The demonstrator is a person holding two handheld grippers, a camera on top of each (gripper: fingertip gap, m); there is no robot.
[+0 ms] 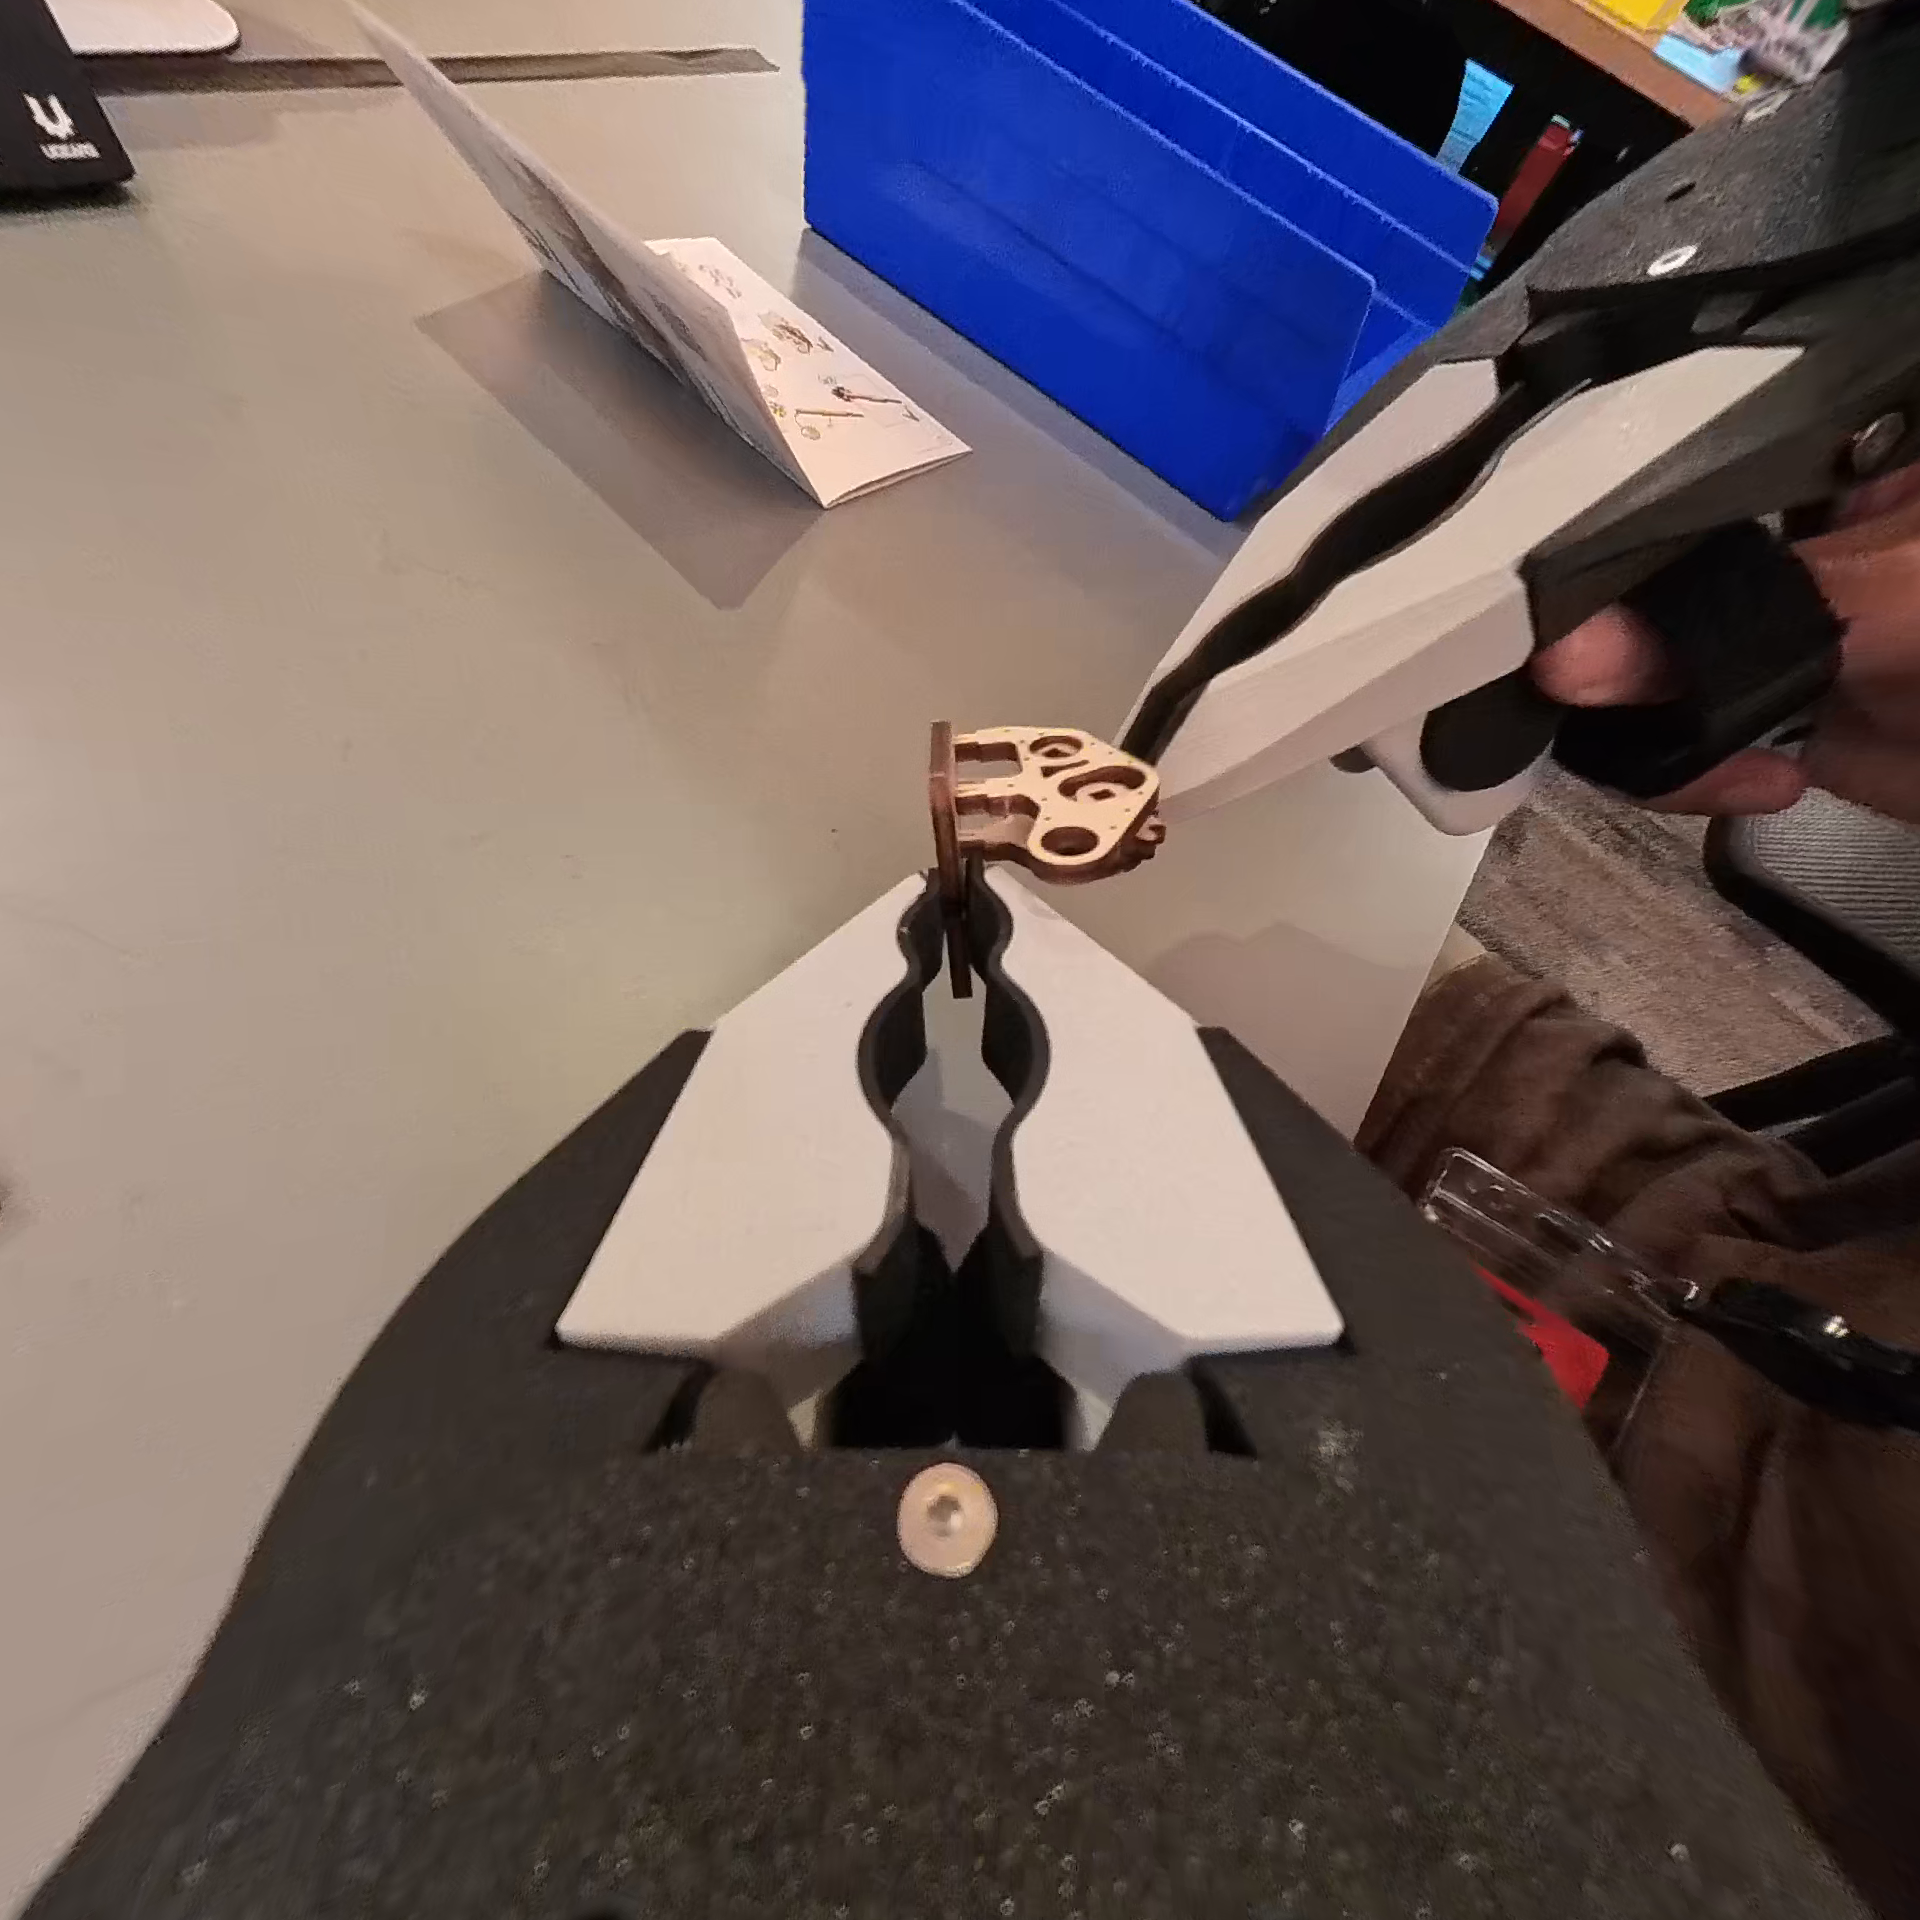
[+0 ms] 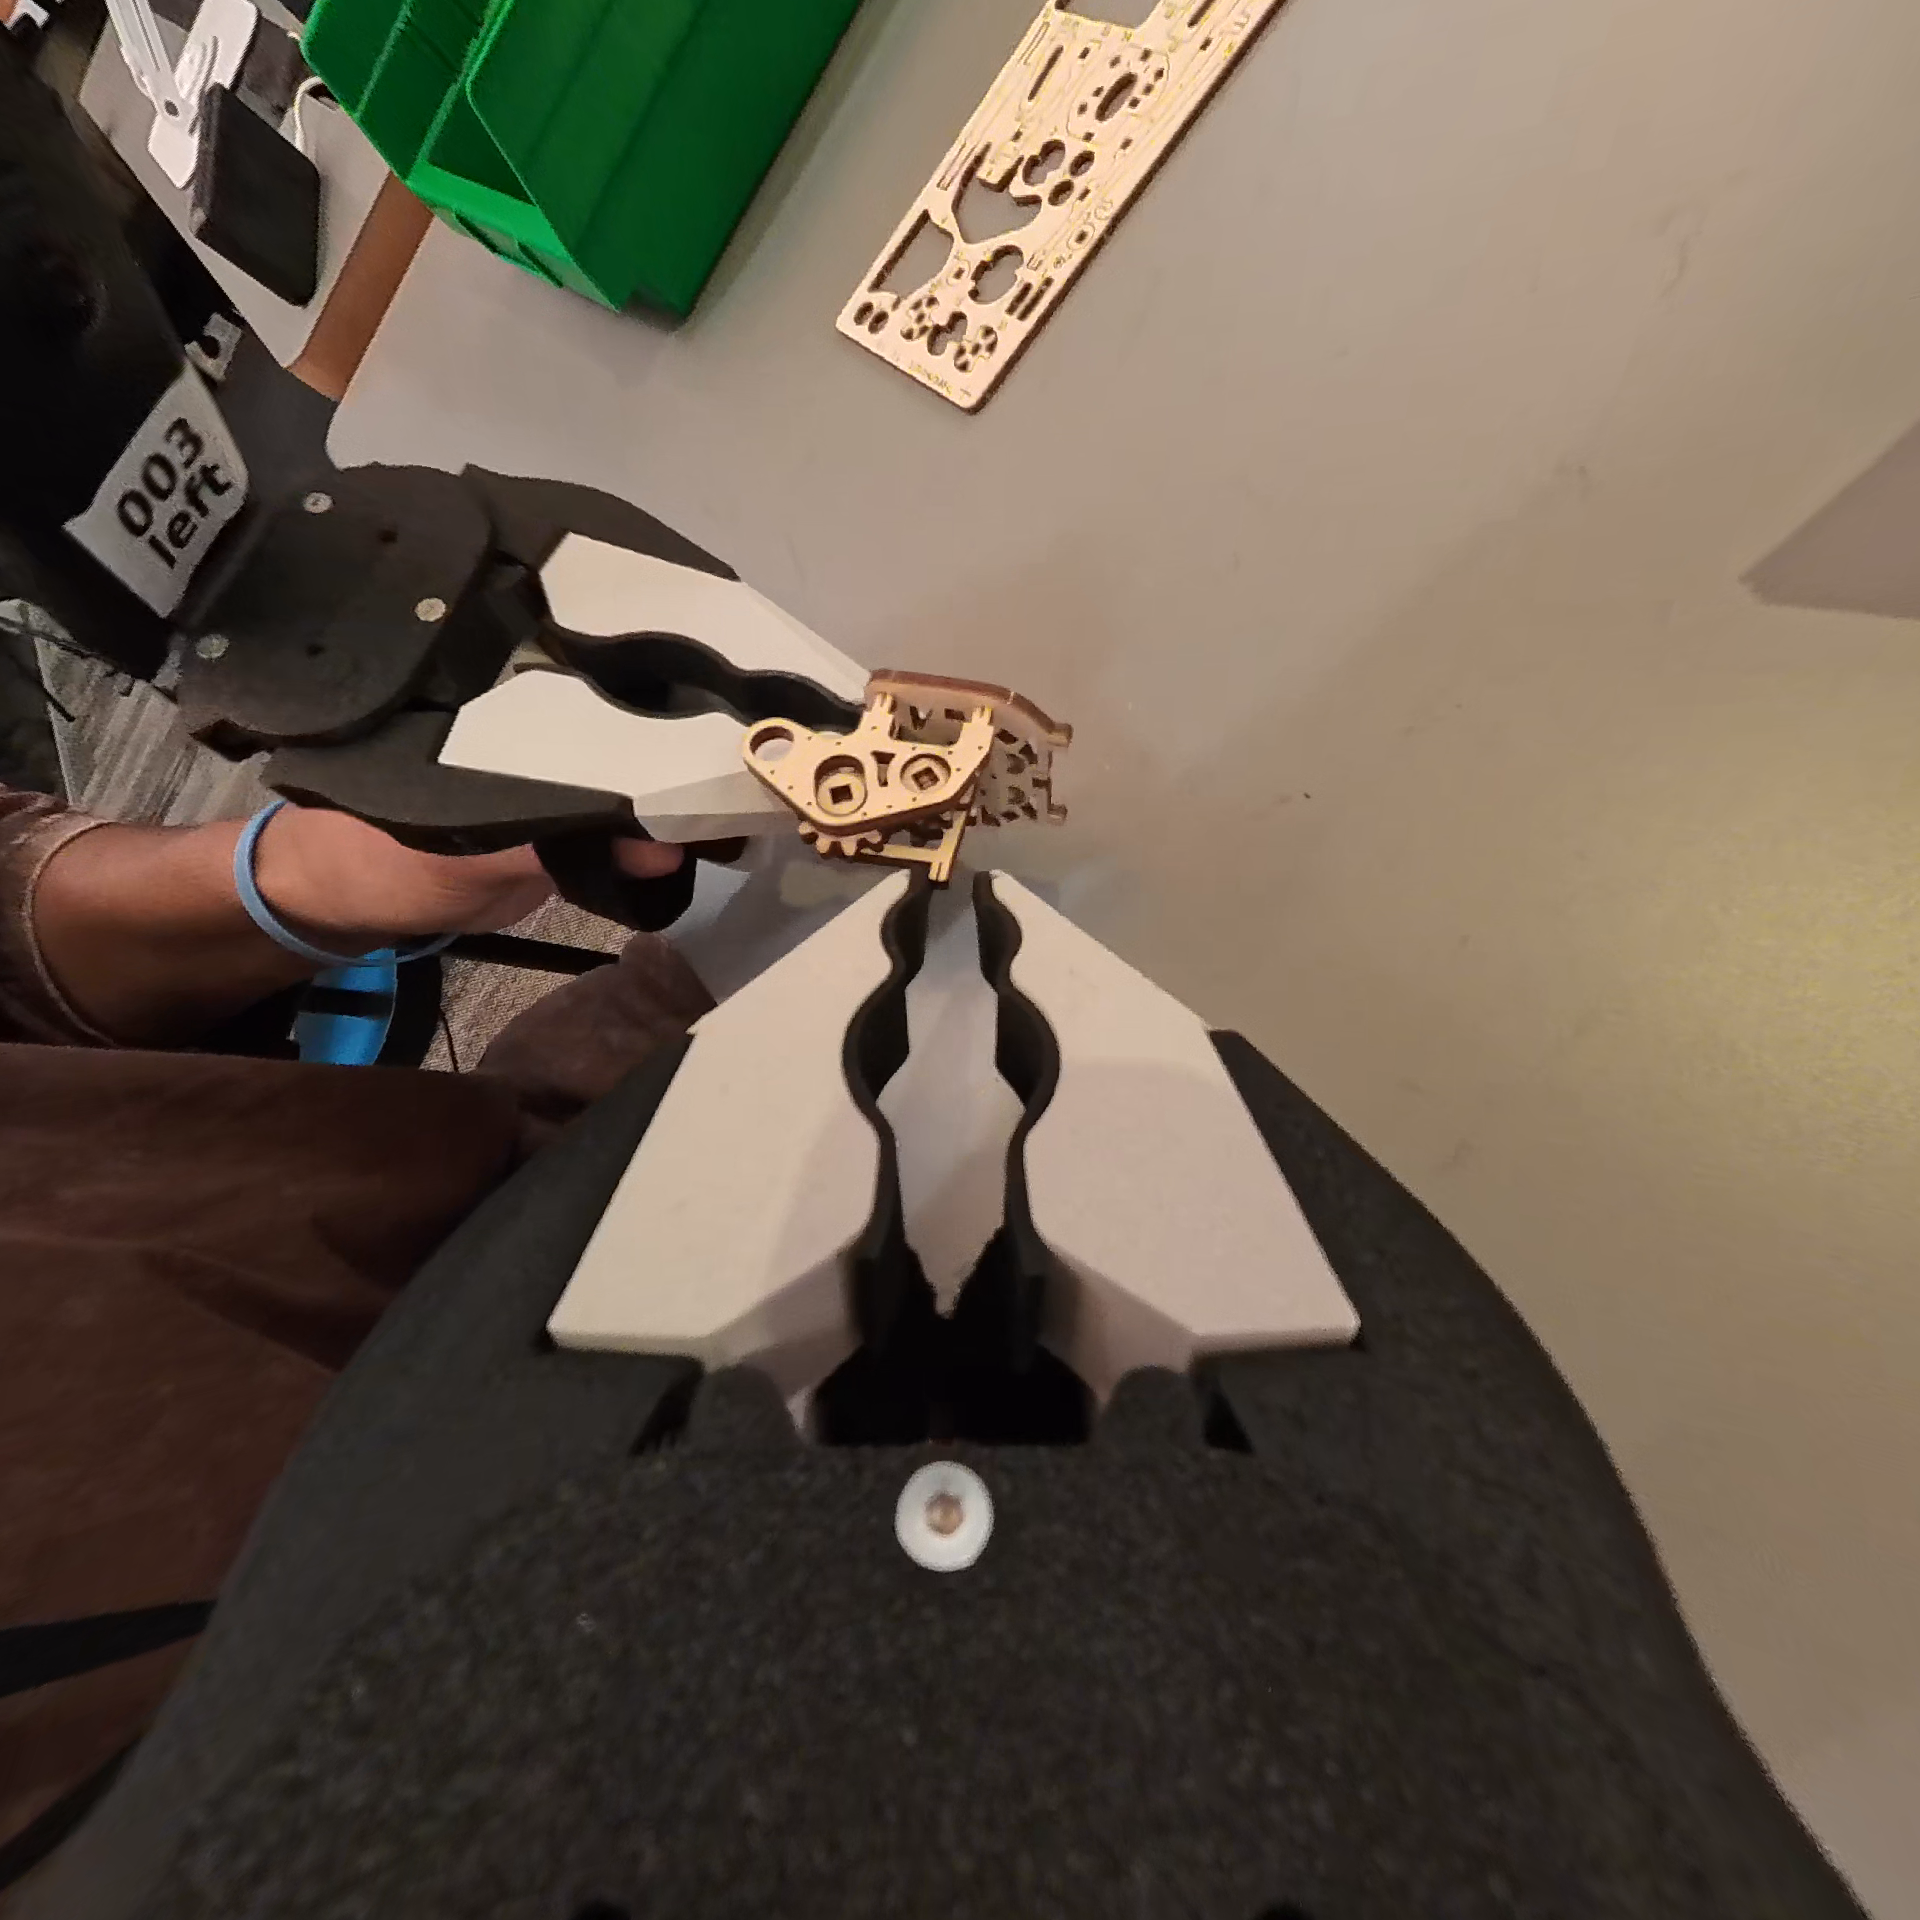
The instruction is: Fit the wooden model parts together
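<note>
A small wooden model [image 1: 1049, 800] of laser-cut plates and gears is held in the air above the grey table [image 1: 416, 727], between both grippers. My left gripper [image 1: 954, 899] is shut on a thin plate hanging from the model's underside. My right gripper [image 1: 1143, 769] comes in from the right and is shut on the model's right edge. In the right wrist view the model [image 2: 894, 774] sits just beyond my right gripper [image 2: 948, 883], whose tips pinch a lower tab. The left gripper [image 2: 831, 743] grips the model from the left.
A blue bin [image 1: 1091, 260] and a folded instruction leaflet [image 1: 727, 343] stand on the table behind. A green bin [image 2: 582, 135] and a wooden parts sheet [image 2: 1039, 197] lie farther off. A person's hands and brown sleeves are at the table's near edge. Both grippers' tips are close together, under 4 cm apart.
</note>
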